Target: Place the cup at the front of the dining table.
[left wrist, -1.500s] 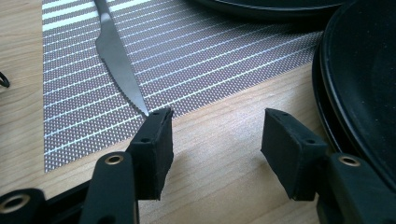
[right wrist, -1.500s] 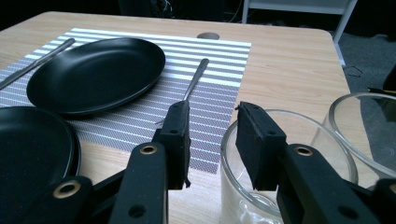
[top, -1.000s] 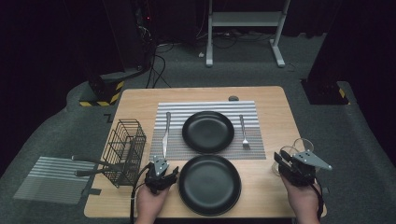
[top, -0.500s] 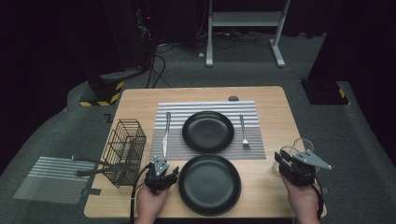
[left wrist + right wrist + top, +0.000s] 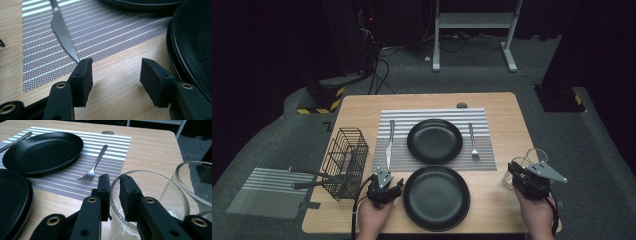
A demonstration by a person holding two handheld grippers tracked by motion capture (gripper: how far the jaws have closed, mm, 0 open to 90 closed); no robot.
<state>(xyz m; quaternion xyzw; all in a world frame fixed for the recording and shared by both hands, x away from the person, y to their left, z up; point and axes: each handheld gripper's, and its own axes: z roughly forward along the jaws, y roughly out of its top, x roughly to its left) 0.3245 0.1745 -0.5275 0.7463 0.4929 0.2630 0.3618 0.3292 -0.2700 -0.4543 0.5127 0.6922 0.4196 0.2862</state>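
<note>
My right gripper [image 5: 114, 187] straddles the rim of a clear glass [image 5: 150, 195], one jaw outside the wall and one inside. Its jaws have just been closing and now pinch the glass wall. In the high view this gripper [image 5: 515, 175] is at the table's front right with the glass [image 5: 510, 181]. My left gripper [image 5: 115, 72] rests open on bare wood with nothing between its jaws, between the knife [image 5: 62, 32] tip and the near black plate [image 5: 195, 50]. From above, the left gripper [image 5: 385, 184] sits just left of that plate [image 5: 437, 197].
A second clear glass [image 5: 197, 182] stands right beside the held one. A far black plate [image 5: 434, 141], knife [image 5: 390, 142] and fork [image 5: 472, 141] lie on a striped placemat [image 5: 412, 116]. A black wire basket [image 5: 346, 160] stands at the table's left edge.
</note>
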